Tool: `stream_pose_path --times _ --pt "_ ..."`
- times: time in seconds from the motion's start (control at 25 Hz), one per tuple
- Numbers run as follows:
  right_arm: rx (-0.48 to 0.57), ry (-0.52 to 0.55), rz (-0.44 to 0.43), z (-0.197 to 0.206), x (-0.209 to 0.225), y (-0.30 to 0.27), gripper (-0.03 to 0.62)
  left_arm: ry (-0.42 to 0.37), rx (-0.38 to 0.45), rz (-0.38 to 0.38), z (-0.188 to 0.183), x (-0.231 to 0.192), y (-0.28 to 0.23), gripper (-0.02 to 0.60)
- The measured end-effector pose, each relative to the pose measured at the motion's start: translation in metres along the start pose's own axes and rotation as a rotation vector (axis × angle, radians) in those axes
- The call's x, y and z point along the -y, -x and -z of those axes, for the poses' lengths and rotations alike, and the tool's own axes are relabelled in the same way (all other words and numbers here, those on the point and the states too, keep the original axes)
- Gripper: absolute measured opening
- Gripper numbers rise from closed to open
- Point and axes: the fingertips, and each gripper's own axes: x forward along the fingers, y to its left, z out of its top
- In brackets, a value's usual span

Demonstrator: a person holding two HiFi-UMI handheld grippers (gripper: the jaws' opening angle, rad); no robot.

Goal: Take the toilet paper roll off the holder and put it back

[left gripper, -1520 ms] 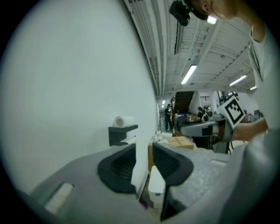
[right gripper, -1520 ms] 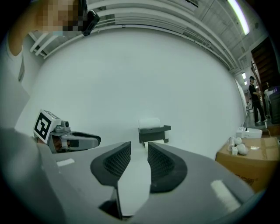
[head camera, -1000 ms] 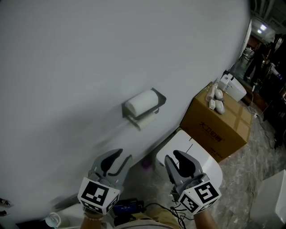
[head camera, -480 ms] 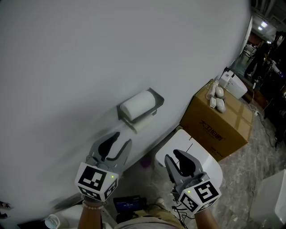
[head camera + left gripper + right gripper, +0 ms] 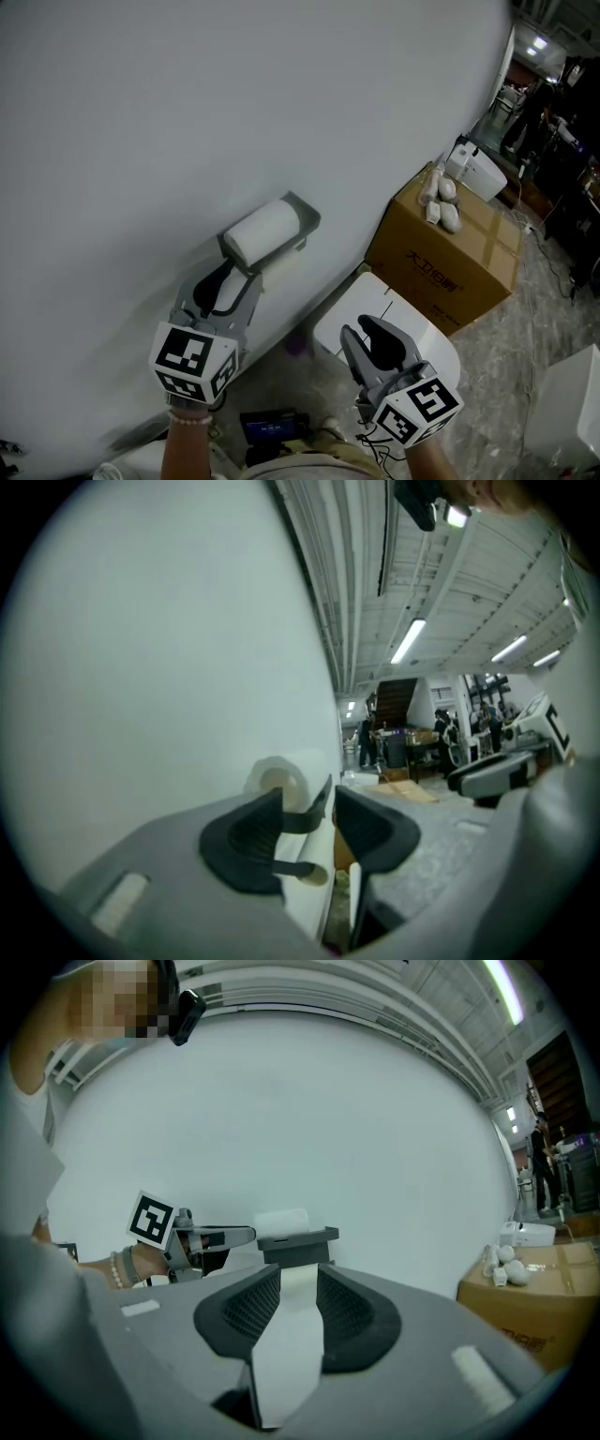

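A white toilet paper roll [image 5: 265,228] sits on a grey holder [image 5: 302,217] fixed to the white wall. My left gripper [image 5: 225,281] is just below and left of the roll, tips close to the holder's left end. Its jaws are opening and nothing is between them. In the left gripper view the roll [image 5: 281,780] and the holder's bracket [image 5: 319,803] show ahead through the gap of the left gripper [image 5: 323,822]. My right gripper [image 5: 375,342] hangs lower right, over the toilet, jaws apart and empty. From the right gripper [image 5: 300,1302] I see the roll [image 5: 281,1221] and the left gripper [image 5: 220,1238].
A white toilet [image 5: 384,314] stands below the holder. A cardboard box [image 5: 450,253] with small white items [image 5: 439,202] on top is at the right against the wall, with a white appliance [image 5: 478,173] behind it. A dark device [image 5: 267,427] lies on the floor.
My left gripper has moved up toward the roll's left end and its jaws have spread wider. The right gripper has stayed in place.
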Motion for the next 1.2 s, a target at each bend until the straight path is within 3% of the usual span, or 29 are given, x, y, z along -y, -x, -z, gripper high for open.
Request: stream_pose_path --times 0.52,0.8,1.2 --pt "-0.006 -0.005 0.036 -0.001 0.025 0.007 0.107 -0.001 -0.022 -0.009 -0.005 0.001 -0.026 0.16" --pt "-0.014 -0.004 0.03 0.004 0.032 0.003 0.107 0.002 -0.009 -0.03 -0.003 -0.004 -0.033 0.101" --pt "-0.014 0.005 0.024 0.003 0.038 -0.001 0.107 -0.021 0.02 -0.011 -0.009 0.002 -0.036 0.071"
